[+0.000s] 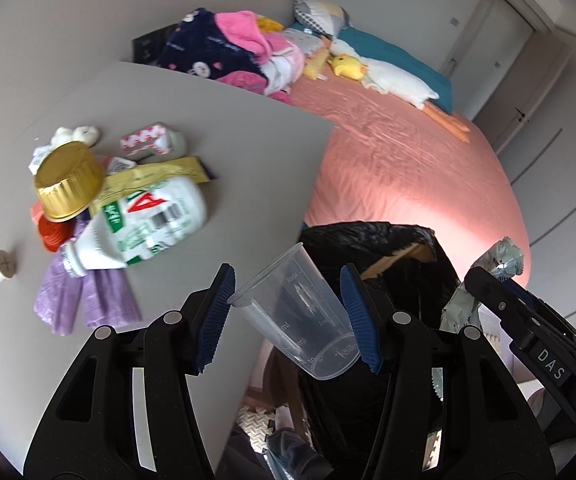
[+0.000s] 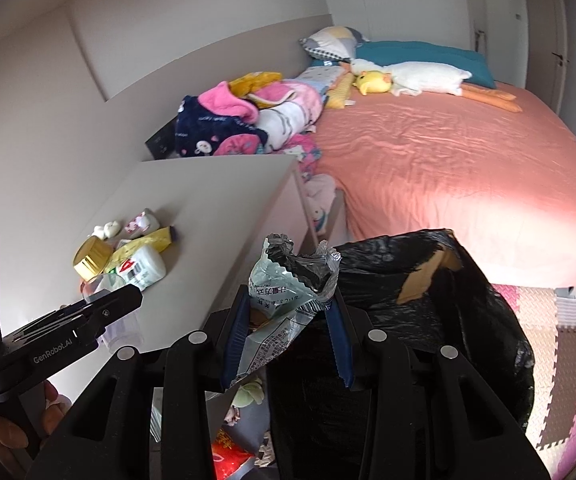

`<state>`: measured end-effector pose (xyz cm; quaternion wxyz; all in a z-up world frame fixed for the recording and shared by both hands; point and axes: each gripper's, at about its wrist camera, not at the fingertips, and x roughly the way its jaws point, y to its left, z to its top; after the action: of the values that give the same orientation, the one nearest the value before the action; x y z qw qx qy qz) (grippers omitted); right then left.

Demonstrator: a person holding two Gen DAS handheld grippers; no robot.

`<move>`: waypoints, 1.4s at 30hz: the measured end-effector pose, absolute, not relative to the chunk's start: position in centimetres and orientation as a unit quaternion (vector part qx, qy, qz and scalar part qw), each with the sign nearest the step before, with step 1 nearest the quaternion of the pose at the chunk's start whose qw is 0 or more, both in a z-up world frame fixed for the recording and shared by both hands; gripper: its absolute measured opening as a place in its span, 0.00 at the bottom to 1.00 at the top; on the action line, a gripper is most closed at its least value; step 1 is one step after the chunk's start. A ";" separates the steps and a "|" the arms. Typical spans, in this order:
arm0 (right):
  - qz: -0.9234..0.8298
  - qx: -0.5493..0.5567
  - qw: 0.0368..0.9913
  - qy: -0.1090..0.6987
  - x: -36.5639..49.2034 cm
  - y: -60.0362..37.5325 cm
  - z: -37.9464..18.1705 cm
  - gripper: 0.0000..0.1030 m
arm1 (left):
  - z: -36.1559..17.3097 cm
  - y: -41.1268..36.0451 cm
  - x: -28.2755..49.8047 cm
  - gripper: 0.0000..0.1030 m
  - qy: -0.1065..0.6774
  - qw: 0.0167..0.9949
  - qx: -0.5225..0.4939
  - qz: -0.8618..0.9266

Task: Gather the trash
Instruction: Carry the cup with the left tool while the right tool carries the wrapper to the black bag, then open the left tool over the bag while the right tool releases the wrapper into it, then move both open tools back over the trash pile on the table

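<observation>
My left gripper (image 1: 288,280) is shut on a clear plastic measuring cup (image 1: 299,320), tilted with its base toward the camera, in front of the rim of a black trash bag (image 1: 387,248). My right gripper (image 2: 289,300) is shut on a crumpled pale green wrapper (image 2: 284,280), beside the rim of the same black trash bag (image 2: 427,280). The right gripper (image 1: 495,284) with the wrapper (image 1: 503,258) also shows in the left wrist view. On the grey table (image 1: 208,128) lies a trash pile: a white bottle (image 1: 148,224), a gold foil cup (image 1: 68,184), a purple bag (image 1: 84,300).
A bed with a pink sheet (image 2: 447,160), heaped clothes (image 2: 248,120) and a plush duck (image 2: 371,82) fills the back. A small white cap (image 1: 4,266) lies apart on the table. Foam mats (image 2: 567,352) cover the floor. A red packet (image 2: 224,452) lies below the table edge.
</observation>
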<state>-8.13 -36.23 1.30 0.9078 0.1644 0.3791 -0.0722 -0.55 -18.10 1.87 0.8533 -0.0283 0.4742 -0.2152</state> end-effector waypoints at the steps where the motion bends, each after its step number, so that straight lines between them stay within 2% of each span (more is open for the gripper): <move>1: -0.077 0.167 0.907 0.378 -8.4 -36.6 1.3 0.38 | 1.9 -18.6 -0.6 0.52 0.474 0.852 -0.024 -0.221; 9: -0.126 0.196 0.902 0.363 -10.7 -40.5 1.4 0.39 | 2.0 -22.6 -1.0 0.52 0.473 0.839 -0.004 -0.269; 10: -0.135 0.207 0.901 0.356 -11.1 -41.0 1.5 0.40 | 2.0 -23.0 -1.0 0.53 0.474 0.836 -0.004 -0.277; 11: -0.144 0.219 0.901 0.346 -11.6 -41.6 1.7 0.46 | 2.0 -23.5 -0.9 0.55 0.475 0.832 -0.006 -0.286; 12: -0.159 0.232 0.899 0.336 -12.2 -42.3 1.9 0.52 | 2.0 -23.9 -0.8 0.60 0.477 0.829 -0.007 -0.292; 13: -0.175 0.240 0.898 0.325 -12.8 -42.9 2.1 0.65 | 2.0 -24.2 -0.6 0.78 0.478 0.828 -0.011 -0.295; 14: -0.190 0.243 0.897 0.316 -13.2 -43.3 2.3 0.71 | 2.1 -24.5 -0.4 0.92 0.477 0.826 -0.017 -0.300; 26: -0.218 0.245 0.894 0.306 -13.8 -44.6 2.4 0.71 | 2.1 -26.2 0.1 0.93 0.481 0.814 -0.024 -0.324; 42: -0.168 0.225 0.905 0.319 -10.5 -41.6 2.5 0.71 | 2.0 -21.9 1.6 0.93 0.475 0.835 -0.038 -0.276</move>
<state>-10.48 -41.60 2.48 0.9053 0.2246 0.3188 -0.1680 1.64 -21.91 2.02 0.8350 -0.0377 0.4745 -0.2761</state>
